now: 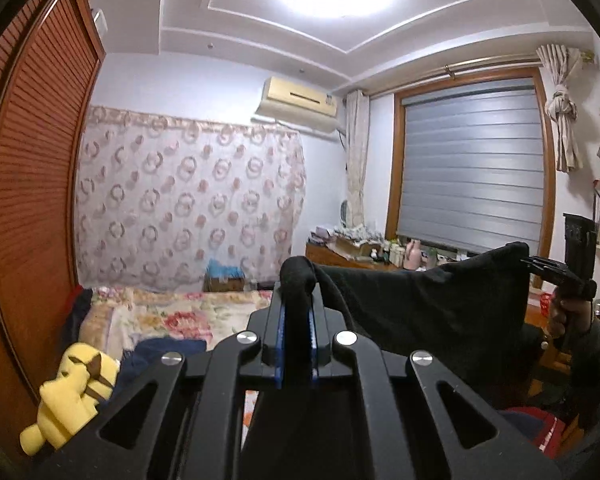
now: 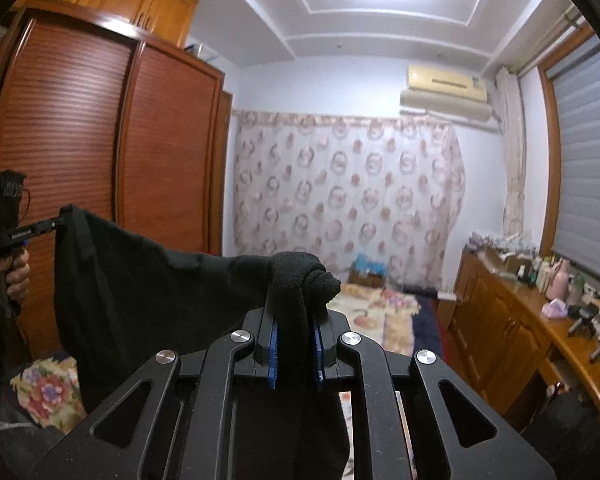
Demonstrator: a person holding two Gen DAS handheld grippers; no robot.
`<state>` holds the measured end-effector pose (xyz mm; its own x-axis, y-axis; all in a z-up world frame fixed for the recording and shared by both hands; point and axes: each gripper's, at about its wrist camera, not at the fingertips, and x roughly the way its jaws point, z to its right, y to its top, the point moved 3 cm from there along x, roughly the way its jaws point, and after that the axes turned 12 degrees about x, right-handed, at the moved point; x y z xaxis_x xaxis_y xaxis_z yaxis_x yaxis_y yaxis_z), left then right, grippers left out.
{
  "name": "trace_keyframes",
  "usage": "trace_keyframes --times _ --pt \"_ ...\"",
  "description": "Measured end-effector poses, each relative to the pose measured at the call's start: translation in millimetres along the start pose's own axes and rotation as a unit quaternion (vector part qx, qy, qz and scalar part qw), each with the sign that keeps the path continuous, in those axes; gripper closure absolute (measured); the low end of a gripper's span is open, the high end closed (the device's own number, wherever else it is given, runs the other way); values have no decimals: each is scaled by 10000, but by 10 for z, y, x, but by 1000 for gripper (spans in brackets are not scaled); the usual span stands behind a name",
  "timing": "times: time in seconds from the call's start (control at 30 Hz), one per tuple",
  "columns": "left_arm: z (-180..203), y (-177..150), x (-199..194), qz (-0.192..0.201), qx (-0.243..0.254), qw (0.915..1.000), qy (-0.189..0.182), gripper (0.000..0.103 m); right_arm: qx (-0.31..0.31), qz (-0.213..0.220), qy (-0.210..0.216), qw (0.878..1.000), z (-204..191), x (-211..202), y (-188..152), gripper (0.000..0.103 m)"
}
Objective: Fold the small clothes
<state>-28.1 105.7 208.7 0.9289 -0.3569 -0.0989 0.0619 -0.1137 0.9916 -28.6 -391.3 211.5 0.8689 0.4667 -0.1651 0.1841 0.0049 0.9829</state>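
Note:
A black garment [image 1: 424, 300] is stretched in the air between both grippers, well above the bed. My left gripper [image 1: 297, 292] is shut on one bunched corner of it. My right gripper [image 2: 296, 300] is shut on the other bunched corner; the cloth [image 2: 140, 280] hangs down from the taut top edge. In the left wrist view the right gripper [image 1: 540, 266] shows at the far right, pinching the cloth's end. In the right wrist view the left gripper [image 2: 60, 222] shows at the far left, pinching the other end. The garment's lower part is hidden behind the gripper bodies.
A bed with a floral cover [image 1: 180, 316] lies below, also in the right wrist view [image 2: 380, 316]. A yellow plush toy [image 1: 72, 392] and dark blue clothes [image 1: 168, 350] lie on it. A wooden wardrobe [image 2: 100, 160] stands left, a cluttered sideboard [image 2: 520, 320] right.

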Motion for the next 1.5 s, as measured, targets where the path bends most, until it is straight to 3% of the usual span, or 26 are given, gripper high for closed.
trace_keyframes --times 0.13,0.2,0.33,0.43,0.5,0.63,0.73,0.8,1.1,1.5 --pt "-115 80 310 -80 81 9997 226 97 -127 103 -142 9998 99 132 220 93" --pt "-249 41 670 -290 77 9989 350 97 -147 38 -272 9995 229 373 309 93" --pt "-428 -243 1448 -793 232 9944 663 91 -24 -468 -664 9967 664 1265 286 92" --pt "-588 -666 2097 -1448 346 9863 704 79 158 -1013 -1017 9895 1091 2087 13 82" --pt "-655 -971 2384 -1839 368 9794 748 78 267 -1469 -1329 9798 1378 2584 -293 71" --pt "-510 -1420 2562 -2407 324 9684 568 61 483 -2128 -1826 9587 1814 3164 -978 70" --pt "-377 -1646 2526 -2610 363 9636 461 48 597 -2293 -1718 9562 1905 3152 -1284 70" --pt "-293 -1762 2489 -2722 283 9612 334 46 582 -2372 -1655 9555 1907 3058 -1446 69" --pt "43 -2247 2219 -3114 115 9502 102 46 672 -2551 -1237 9566 1725 2484 -1912 64" --pt "339 -2913 2185 -3694 -109 9292 -80 46 794 -3066 -1293 9397 1727 2094 -2574 63"
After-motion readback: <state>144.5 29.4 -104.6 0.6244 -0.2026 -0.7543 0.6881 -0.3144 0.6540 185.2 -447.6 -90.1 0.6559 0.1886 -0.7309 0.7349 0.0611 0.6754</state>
